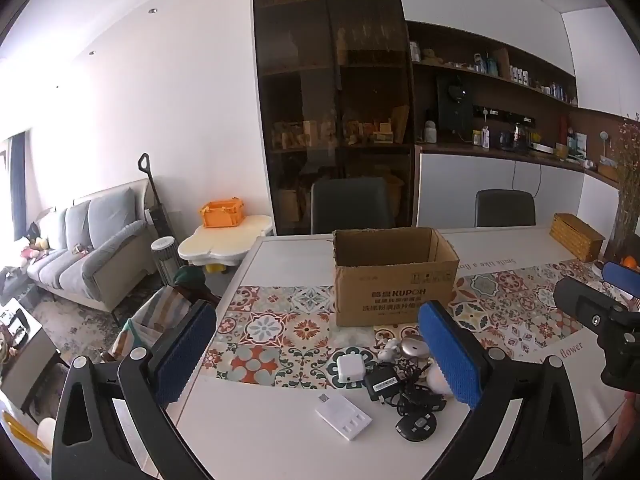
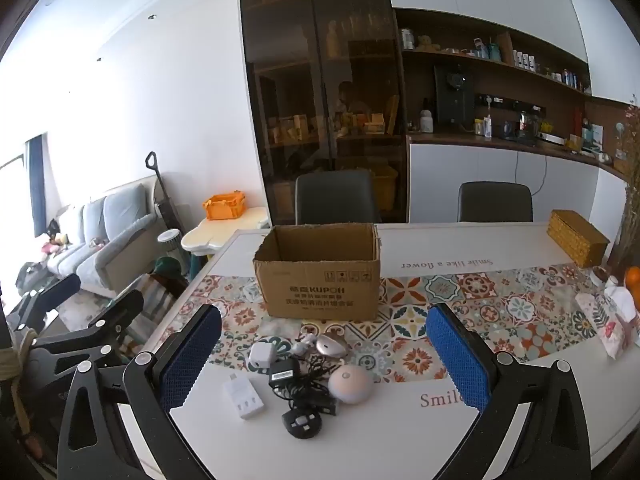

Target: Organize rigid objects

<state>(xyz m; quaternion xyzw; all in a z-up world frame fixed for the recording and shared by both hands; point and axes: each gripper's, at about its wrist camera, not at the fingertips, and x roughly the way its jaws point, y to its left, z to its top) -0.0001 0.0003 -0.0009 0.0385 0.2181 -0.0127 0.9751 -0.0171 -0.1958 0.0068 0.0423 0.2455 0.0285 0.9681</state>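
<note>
Here the landmark is the open cardboard box [image 2: 318, 276], standing upright on the patterned runner [image 2: 480, 312] of the white table [image 2: 400, 432], its top flaps gone or folded out of sight and its inside in shadow.

Just in front of the box lies a loose heap of small rigid things. Nearest the box are a silver oval gadget [image 2: 331, 345] and a small white figure-like piece [image 2: 302, 347]. A little further from the box sit a white cube charger [image 2: 261, 355], a black adapter [image 2: 284, 372] with a tangle of black cable [image 2: 308, 392], and a pale round puck [image 2: 351, 383] to the right of that tangle. Furthest from the box are a flat white power strip [image 2: 244, 398] and a black round plug [image 2: 302, 423].

The left gripper [image 1: 316, 356] hangs over the heap in front of the box, tilted downward, jaws spread wide with nothing between the blue pads [image 1: 452, 356]; the charger [image 1: 350, 367] and strip [image 1: 344, 419] show in the gap. The right gripper [image 2: 324, 360] does the same, jaws wide apart and empty, touching nothing.

Well to the right of the box sits a woven yellow case [image 2: 576, 238]. Behind the box stand two dark chairs [image 2: 334, 196], and far to its left a grey sofa [image 2: 108, 236].
</note>
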